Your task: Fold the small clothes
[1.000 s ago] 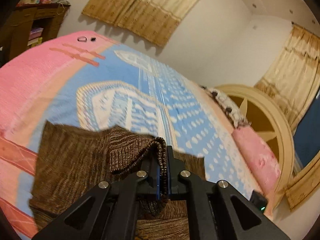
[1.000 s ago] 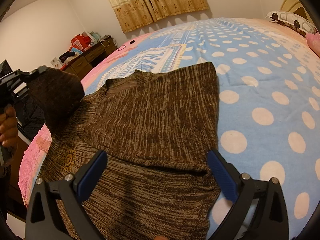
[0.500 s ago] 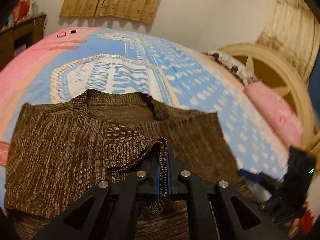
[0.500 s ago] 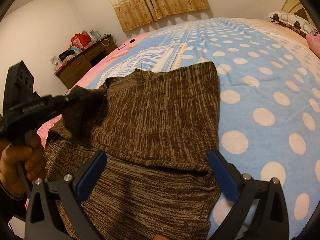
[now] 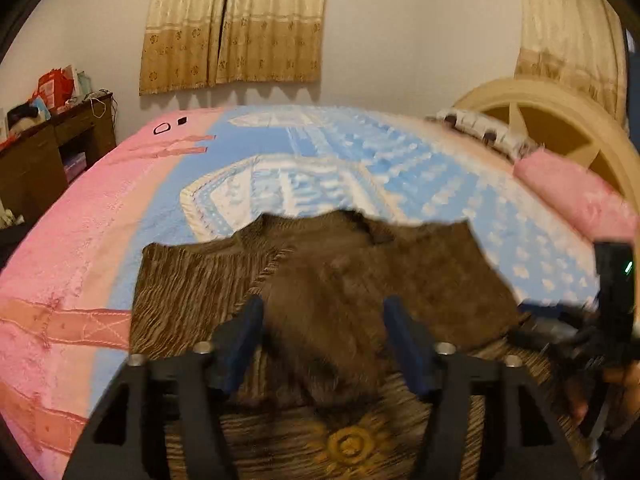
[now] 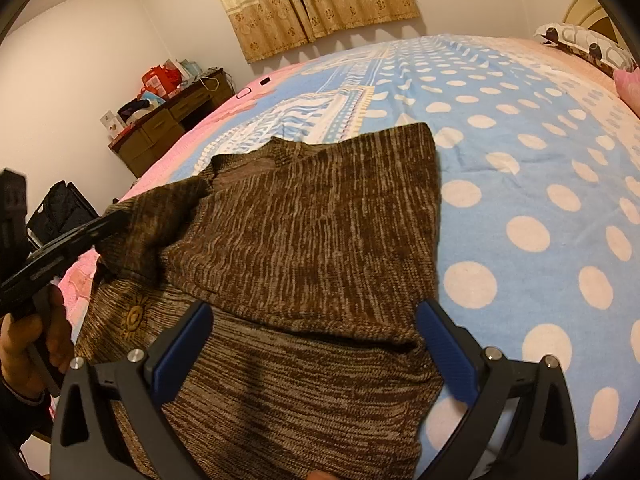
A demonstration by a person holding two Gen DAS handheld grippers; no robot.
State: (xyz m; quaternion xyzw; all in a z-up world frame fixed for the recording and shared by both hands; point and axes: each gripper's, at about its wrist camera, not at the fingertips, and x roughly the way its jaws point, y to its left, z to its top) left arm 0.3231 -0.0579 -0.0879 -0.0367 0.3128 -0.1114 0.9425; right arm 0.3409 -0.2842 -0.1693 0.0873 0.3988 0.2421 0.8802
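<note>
Lying flat on the bed (image 6: 520, 128), over the blue dotted blanket near the pink edge: the brown sweater (image 6: 320, 240), right side already folded inward, sun emblem (image 5: 348, 446) showing near the hem. Spreading just now, the left claw (image 5: 324, 332), blue pads (image 5: 404, 344) apart with a blurred, loose sleeve (image 5: 320, 320) lying between them, unpinched. Hovering low over the sweater's near end, the right claw (image 6: 316, 352), spread wide, pinching nothing. Gripping the left claw's handle at the picture edge, a hand (image 6: 32, 344). Standing against the far wall beyond the bed, a cluttered desk (image 6: 168, 124) and curtains (image 6: 320, 0).
</note>
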